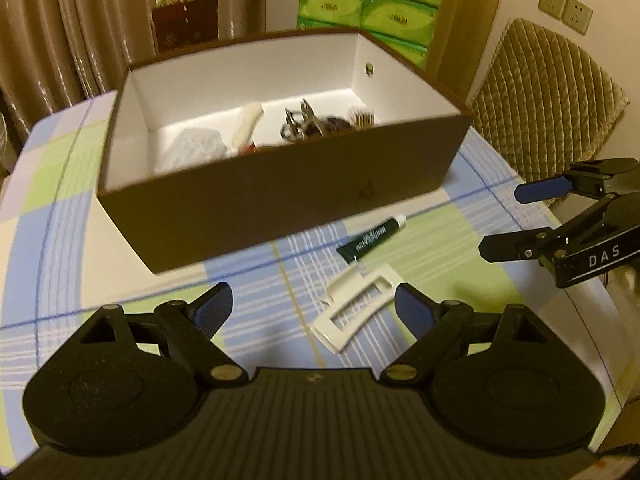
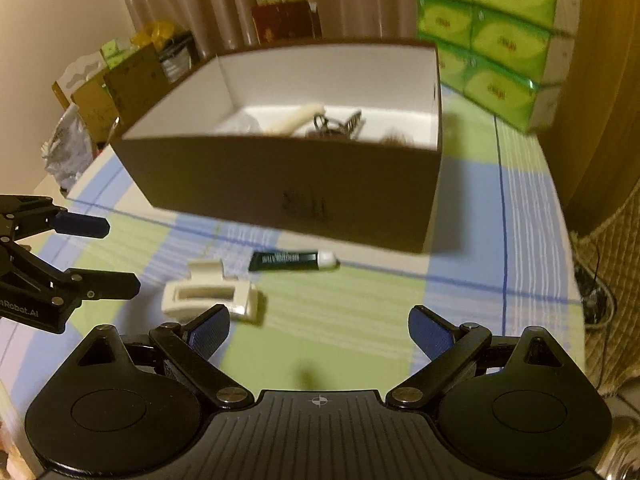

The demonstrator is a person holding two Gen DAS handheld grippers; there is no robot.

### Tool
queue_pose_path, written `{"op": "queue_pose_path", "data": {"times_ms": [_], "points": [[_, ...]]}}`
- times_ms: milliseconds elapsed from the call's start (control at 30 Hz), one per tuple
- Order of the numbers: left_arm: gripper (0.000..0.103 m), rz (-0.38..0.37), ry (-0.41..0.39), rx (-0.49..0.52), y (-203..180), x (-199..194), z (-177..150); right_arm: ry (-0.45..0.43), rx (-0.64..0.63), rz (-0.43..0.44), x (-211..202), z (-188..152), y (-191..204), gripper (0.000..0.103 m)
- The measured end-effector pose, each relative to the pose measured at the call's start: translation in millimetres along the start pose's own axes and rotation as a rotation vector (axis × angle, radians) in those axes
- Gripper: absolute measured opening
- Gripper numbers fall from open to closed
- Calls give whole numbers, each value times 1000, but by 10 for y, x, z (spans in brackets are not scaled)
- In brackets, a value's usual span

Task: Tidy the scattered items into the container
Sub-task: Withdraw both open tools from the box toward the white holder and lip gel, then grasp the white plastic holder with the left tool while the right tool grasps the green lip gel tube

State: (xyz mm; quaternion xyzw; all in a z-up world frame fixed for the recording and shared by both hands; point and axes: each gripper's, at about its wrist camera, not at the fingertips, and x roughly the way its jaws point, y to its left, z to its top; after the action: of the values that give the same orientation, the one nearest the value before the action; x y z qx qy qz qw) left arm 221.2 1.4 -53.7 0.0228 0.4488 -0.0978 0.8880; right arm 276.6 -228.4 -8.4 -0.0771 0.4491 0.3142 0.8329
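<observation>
White, stiff and light by the look of it, hair clip (image 1: 357,309) on the tablecloth (image 1: 120,280) before the box (image 1: 280,208), best pinched across its long sides; left gripper (image 1: 314,306) and right gripper (image 2: 319,330) both agape, empty.

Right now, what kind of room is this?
Probably a room in someone's home: a table with a checked cloth, curtains behind it, and stacked green tissue packs by the wall. A padded chair back fits too.
</observation>
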Motion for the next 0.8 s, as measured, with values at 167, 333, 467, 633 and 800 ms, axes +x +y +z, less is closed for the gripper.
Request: {"op": "queue_pose_path", "data": {"times_ms": [167,333,467,633,800], "points": [[85,-9,27,20,-33,150,-105,30,-11,-6,113,-114,-11,94],[85,-33,28,68,-77,290,-149,52,-14,2,202,-168,-77,94],[85,-68,23,112,-88,427,-183,64,-25,10,260,-202,-129,94],[85,-100,10,189,-107,561,-198,83,-33,17,339,-222,-184,94],[84,-145,-3,258,-87,706,-160,95,-35,16,401,-205,-228,94]]}}
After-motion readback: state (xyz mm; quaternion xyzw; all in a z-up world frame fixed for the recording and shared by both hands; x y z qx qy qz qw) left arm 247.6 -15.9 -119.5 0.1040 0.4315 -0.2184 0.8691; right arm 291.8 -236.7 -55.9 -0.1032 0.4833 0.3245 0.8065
